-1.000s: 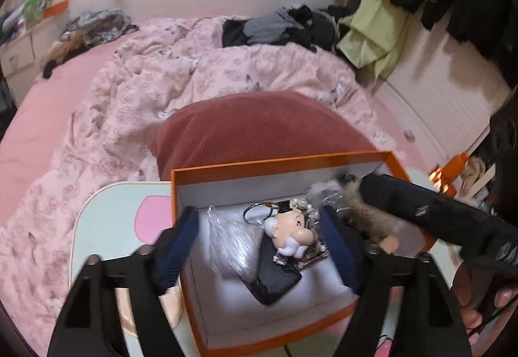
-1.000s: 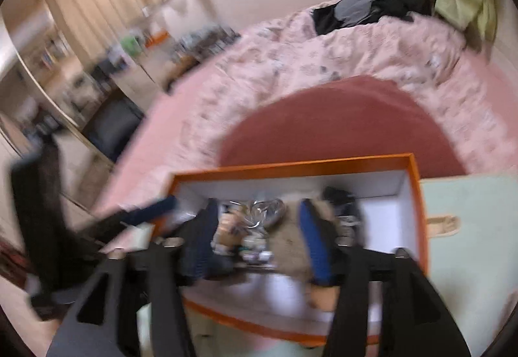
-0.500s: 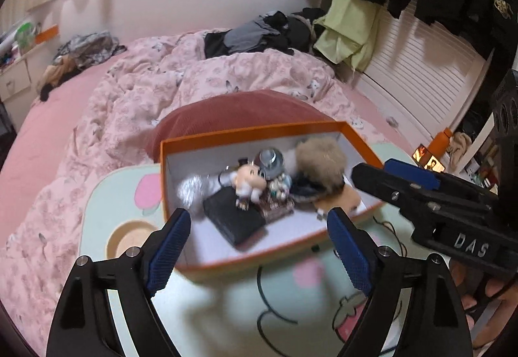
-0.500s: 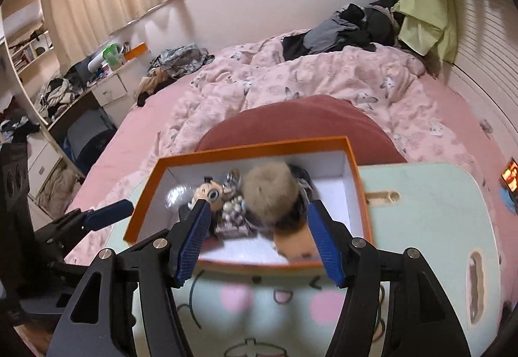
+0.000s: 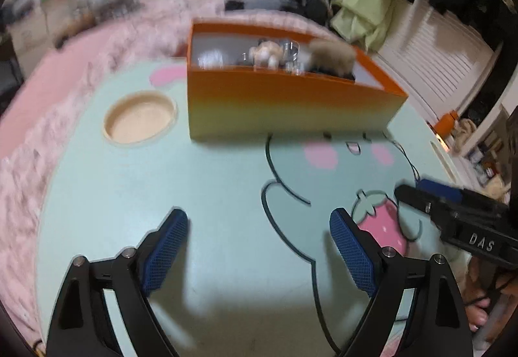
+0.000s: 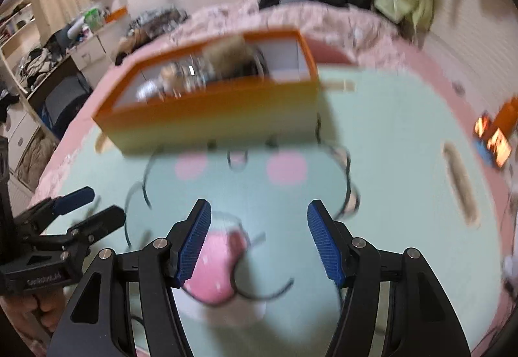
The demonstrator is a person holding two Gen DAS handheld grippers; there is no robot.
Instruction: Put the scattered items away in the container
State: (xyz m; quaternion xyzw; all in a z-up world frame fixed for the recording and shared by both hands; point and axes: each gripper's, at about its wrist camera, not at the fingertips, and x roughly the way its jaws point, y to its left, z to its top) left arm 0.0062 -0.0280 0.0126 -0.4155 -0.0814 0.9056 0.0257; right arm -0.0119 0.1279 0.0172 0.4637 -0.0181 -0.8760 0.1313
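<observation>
Left wrist view: both tongs, left tongs (image 5: pixel 259 239) just widened and right tongs (image 6: pixel 259 237) parted, empty, have withdrawn from the filled box (image 5: pixel 285 104) at upper centre, so tidying looks complete.

The right gripper (image 5: pixel 424 192) reads "DAS" (white letters).

box (image 5: pixel 285 107) orange, white inside | tray (image 5: pixel 194 188) mint, pink-cheeked cartoon, strawberry | fingers (image 6: pixel 194 239) blue

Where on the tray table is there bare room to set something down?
Free: the mint tabletop between the orange box and both grippers, and right of the box toward the handle slot. Crowded: inside the box, packed with trinkets. The round cup recess sits empty.
</observation>
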